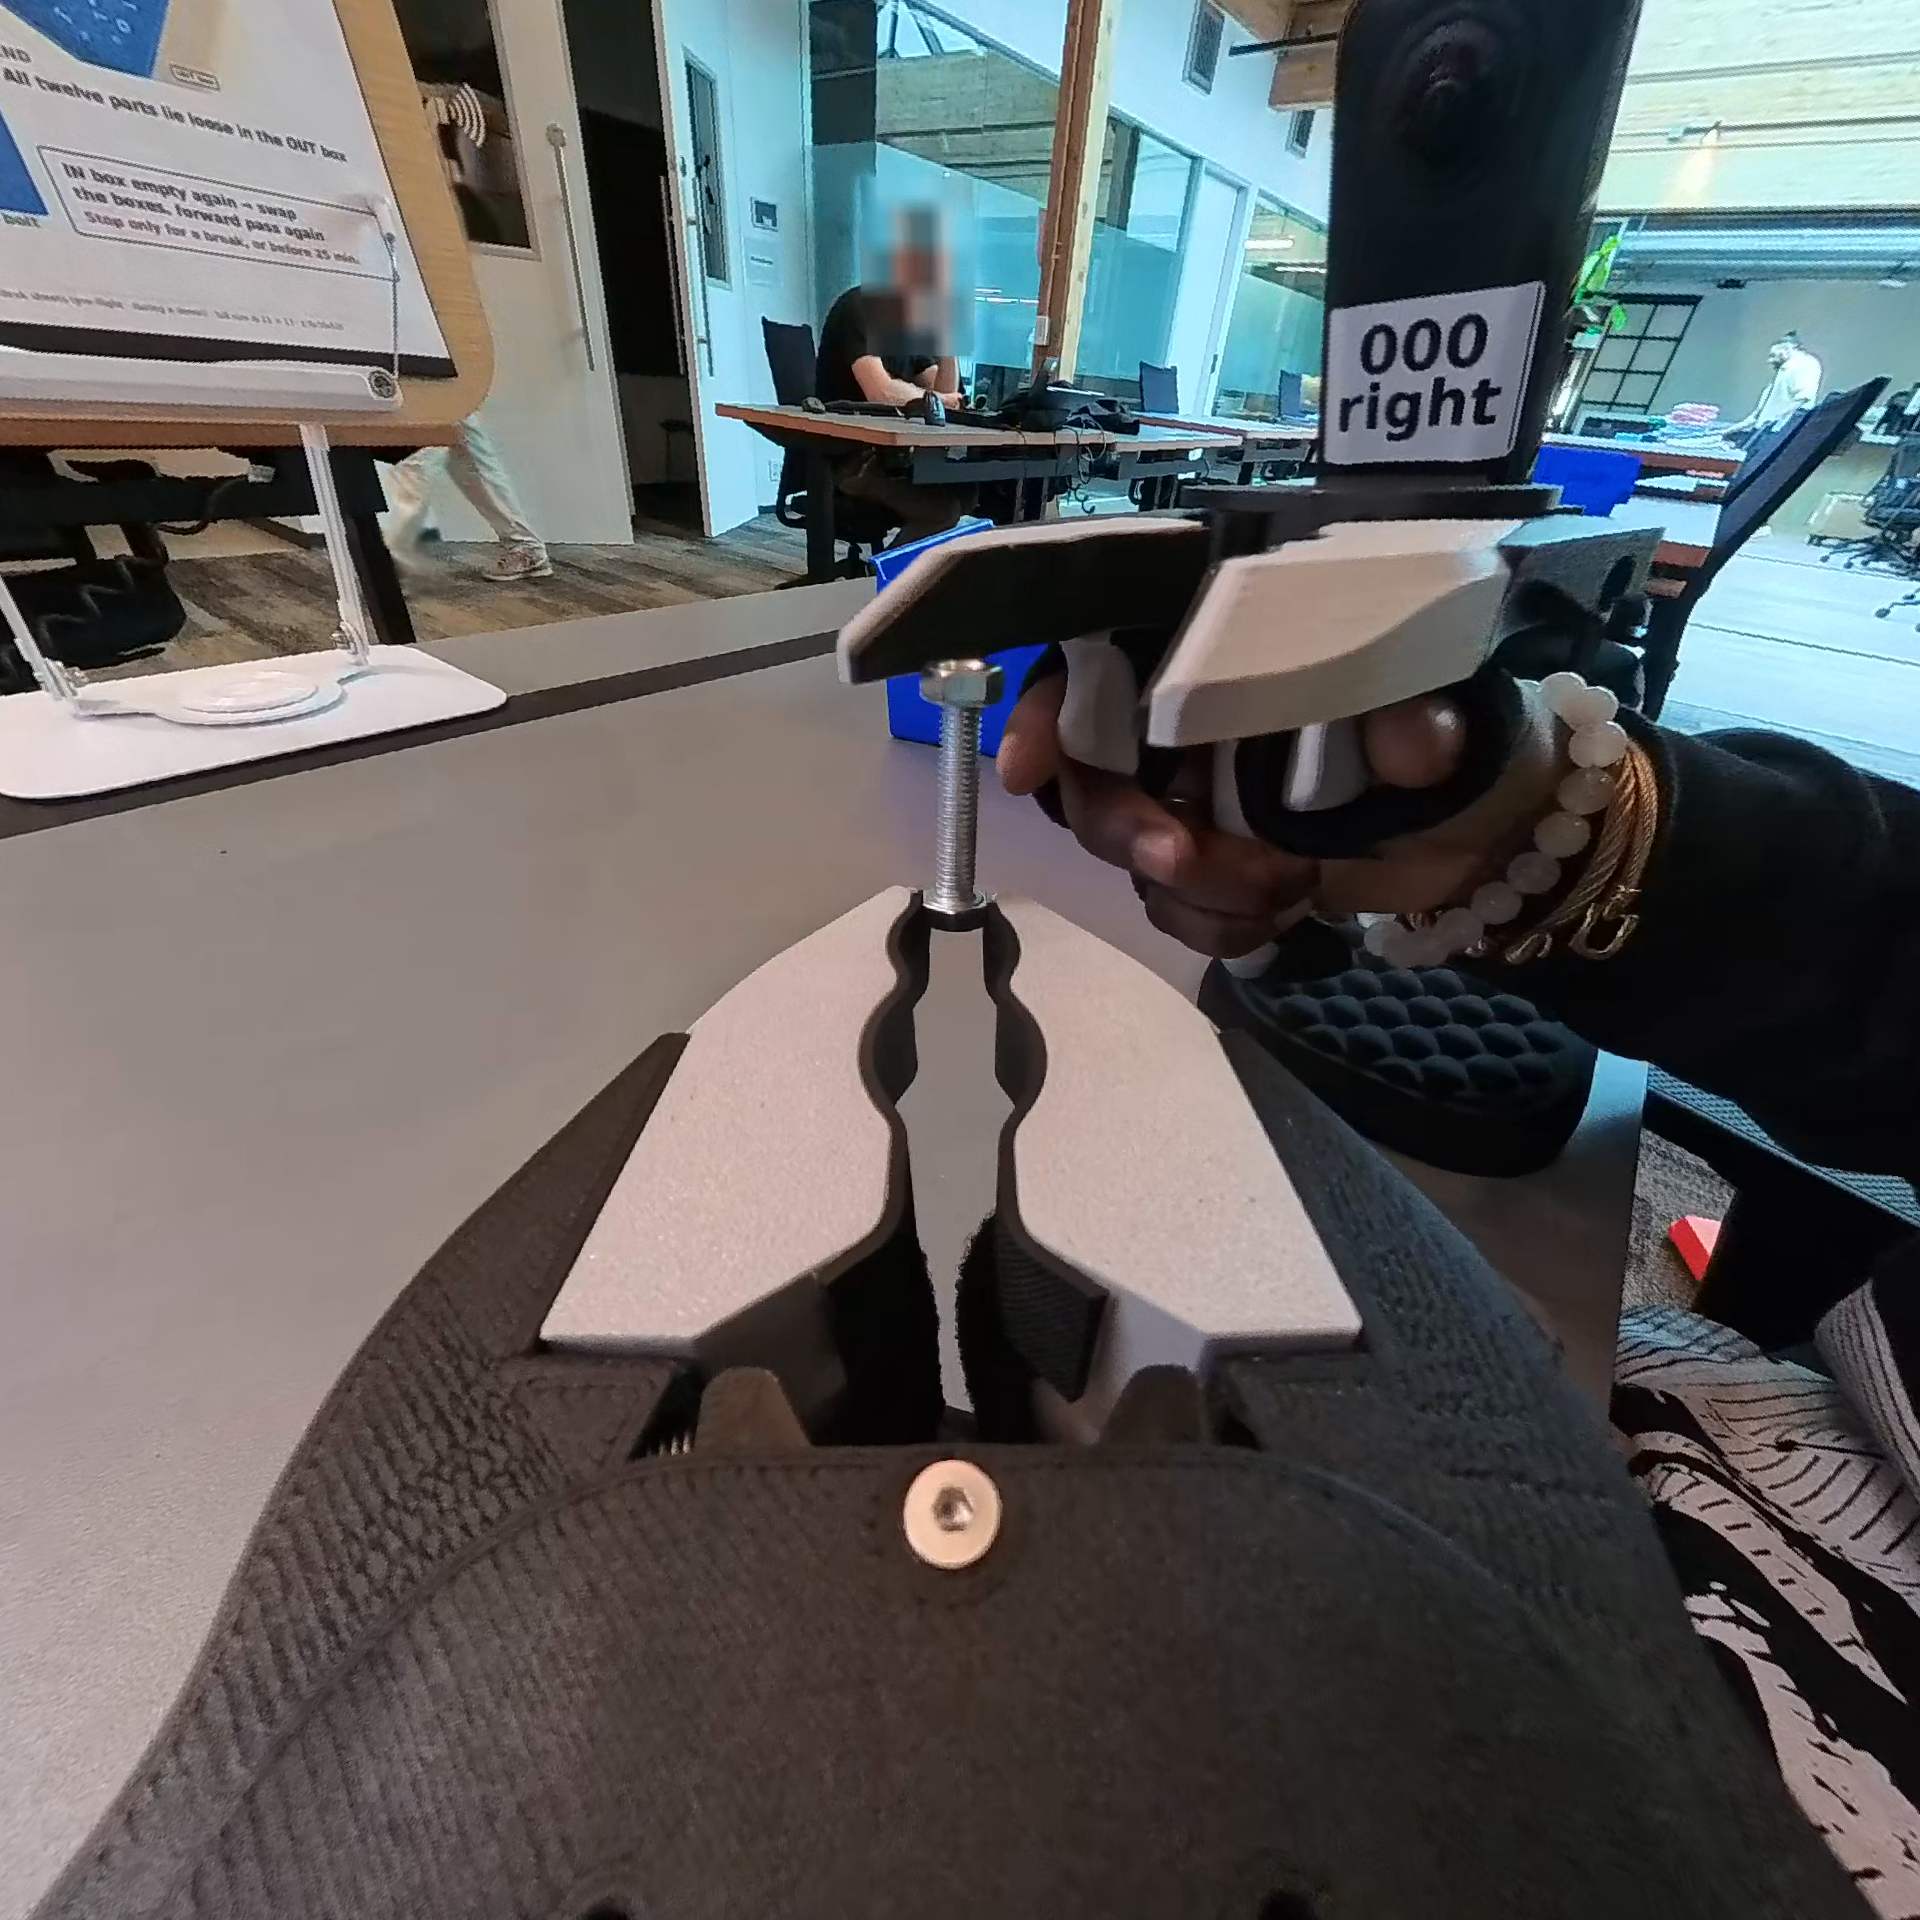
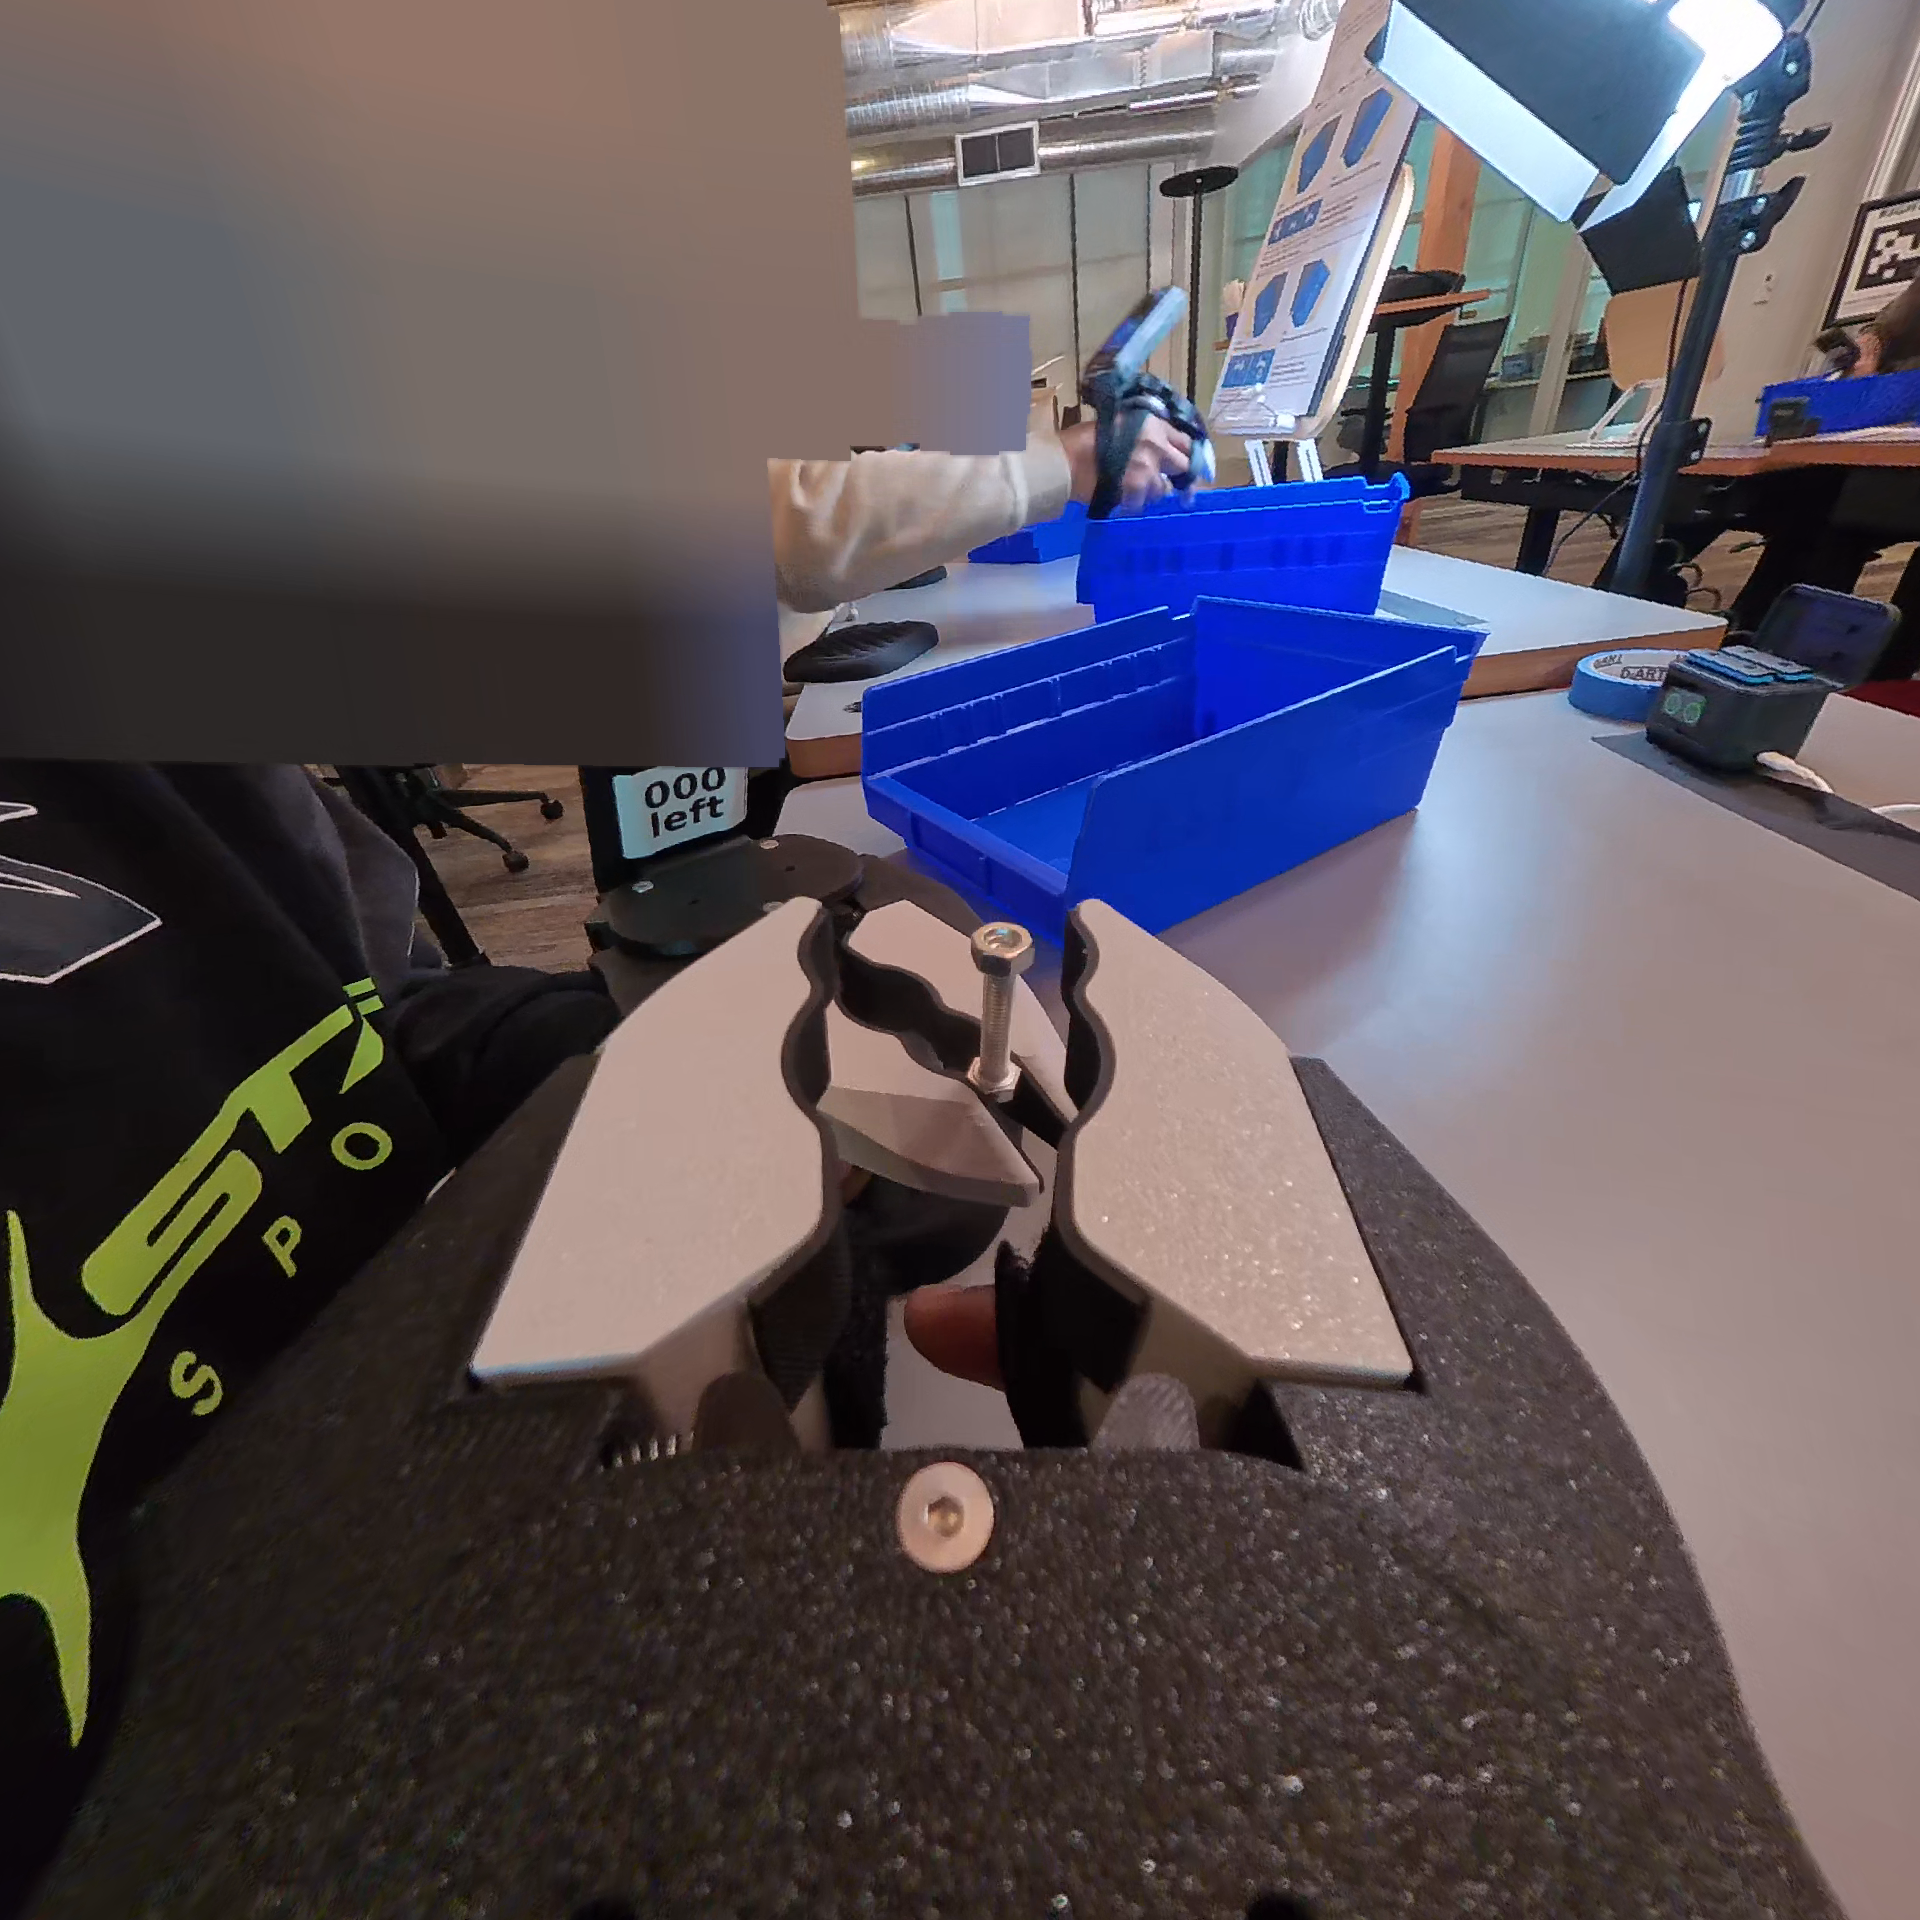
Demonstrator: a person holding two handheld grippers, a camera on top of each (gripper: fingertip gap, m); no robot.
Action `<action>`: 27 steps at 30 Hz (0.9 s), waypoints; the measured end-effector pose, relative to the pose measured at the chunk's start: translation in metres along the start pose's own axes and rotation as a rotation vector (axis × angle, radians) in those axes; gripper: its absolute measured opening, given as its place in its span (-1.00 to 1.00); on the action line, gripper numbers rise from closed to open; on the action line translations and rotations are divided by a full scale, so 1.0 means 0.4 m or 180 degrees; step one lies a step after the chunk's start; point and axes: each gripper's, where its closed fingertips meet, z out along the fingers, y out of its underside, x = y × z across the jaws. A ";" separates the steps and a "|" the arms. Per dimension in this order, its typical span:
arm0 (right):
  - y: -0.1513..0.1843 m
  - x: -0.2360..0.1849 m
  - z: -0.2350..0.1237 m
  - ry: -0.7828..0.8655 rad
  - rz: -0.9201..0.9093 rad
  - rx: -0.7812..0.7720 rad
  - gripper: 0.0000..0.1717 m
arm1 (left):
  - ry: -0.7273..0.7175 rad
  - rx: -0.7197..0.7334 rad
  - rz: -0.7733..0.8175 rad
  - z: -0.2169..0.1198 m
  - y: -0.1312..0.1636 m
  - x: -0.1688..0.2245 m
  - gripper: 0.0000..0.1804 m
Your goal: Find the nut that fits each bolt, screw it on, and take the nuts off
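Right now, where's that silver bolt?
The bolt stands upright at the left gripper's fingertips, clamped by its nut, under the right gripper's open fingers.

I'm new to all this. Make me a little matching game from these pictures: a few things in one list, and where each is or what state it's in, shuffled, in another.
Things:
1. bolt
2. left gripper
3. right gripper
4. blue bin

States:
A. fingers apart, either side of the bolt's top
B. standing upright
C. resting on the grey table
D. clamped on the nut at the bolt's lower end

Pairs: 1-B, 2-D, 3-A, 4-C
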 end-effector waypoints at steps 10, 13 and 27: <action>0.004 -0.007 -0.007 0.0008 -0.0002 0.0005 -0.53 | -0.0009 -0.0010 -0.0030 0.001 0.002 -0.003 -0.89; 0.005 -0.008 -0.013 0.0030 0.0005 0.0004 -0.53 | -0.0013 -0.0002 -0.0040 0.000 0.001 -0.004 -0.89; 0.008 -0.007 0.019 0.0013 -0.0059 0.0011 -0.46 | 0.0035 -0.0035 -0.0023 0.002 0.005 0.001 -0.89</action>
